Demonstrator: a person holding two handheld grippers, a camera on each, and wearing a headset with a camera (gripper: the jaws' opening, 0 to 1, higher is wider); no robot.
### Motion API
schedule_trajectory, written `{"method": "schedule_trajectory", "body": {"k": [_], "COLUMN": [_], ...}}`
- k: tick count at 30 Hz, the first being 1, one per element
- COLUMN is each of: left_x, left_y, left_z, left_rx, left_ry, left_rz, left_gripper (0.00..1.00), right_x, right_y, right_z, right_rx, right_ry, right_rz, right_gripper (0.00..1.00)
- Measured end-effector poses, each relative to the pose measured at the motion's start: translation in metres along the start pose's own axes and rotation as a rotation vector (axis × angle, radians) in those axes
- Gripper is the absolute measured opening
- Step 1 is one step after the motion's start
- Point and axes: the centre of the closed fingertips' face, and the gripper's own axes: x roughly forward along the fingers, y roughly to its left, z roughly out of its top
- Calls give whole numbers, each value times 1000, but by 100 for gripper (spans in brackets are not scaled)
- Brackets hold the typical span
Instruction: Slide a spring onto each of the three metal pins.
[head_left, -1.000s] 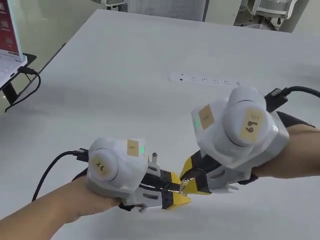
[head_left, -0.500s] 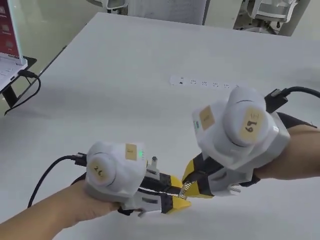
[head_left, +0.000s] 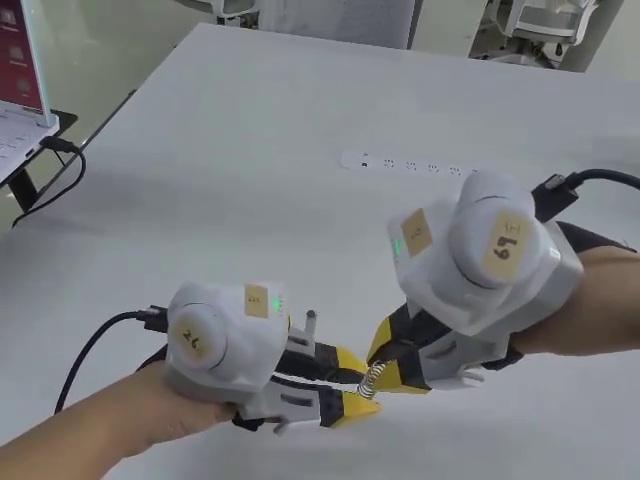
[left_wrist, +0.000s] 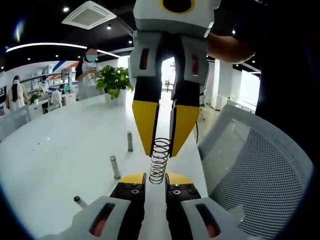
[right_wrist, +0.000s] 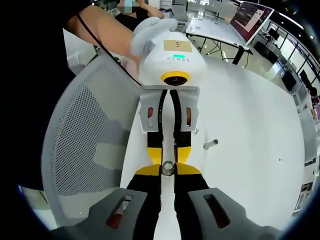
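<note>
A small steel spring (head_left: 372, 378) hangs between my two grippers, which meet tip to tip low over the white table. The left gripper (head_left: 355, 397) is shut on one end of it and the right gripper (head_left: 385, 368) on the other. In the left gripper view the spring (left_wrist: 160, 160) runs from my own yellow tips (left_wrist: 155, 178) up into the right gripper's fingertips (left_wrist: 163, 146). Three upright metal pins stand to the left there: a far one (left_wrist: 129, 141) that looks ribbed, a bare middle one (left_wrist: 115, 166) and a near one (left_wrist: 78, 201). The right gripper view shows the spring (right_wrist: 168, 168) end-on.
A white power strip (head_left: 410, 164) lies on the table (head_left: 250, 150) beyond the grippers. A laptop (head_left: 20, 100) and black cables (head_left: 60, 170) sit off the left edge. One pin (head_left: 311, 322) shows just behind the left gripper. A mesh chair back (left_wrist: 250, 165) is close by.
The grippers stay tip to tip with the spring between them. The left gripper has drifted slightly lower and to the left in the picture.
</note>
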Motion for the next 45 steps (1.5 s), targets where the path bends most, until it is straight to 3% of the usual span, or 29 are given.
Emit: {"method": "schedule_trajectory", "body": {"k": [20, 24, 29, 45], "left_x": [-28, -36, -44, -70], "left_y": [17, 24, 30, 32], "left_z": [-16, -17, -25, -47], "left_rx": [-59, -79, -85, -133], "left_ry": [8, -10, 5, 13], "left_rz": [104, 139, 172, 236], "left_gripper": [30, 36, 42, 65], "right_x": [-4, -4, -5, -11], "right_y": [-8, -11, -12, -17], "right_z": [-9, -12, -15, -32], "right_rx": [31, 41, 51, 98], "right_ry": [-9, -8, -7, -5], "right_rz": [-25, -31, -35, -64], "right_gripper": [5, 5, 5, 5]}}
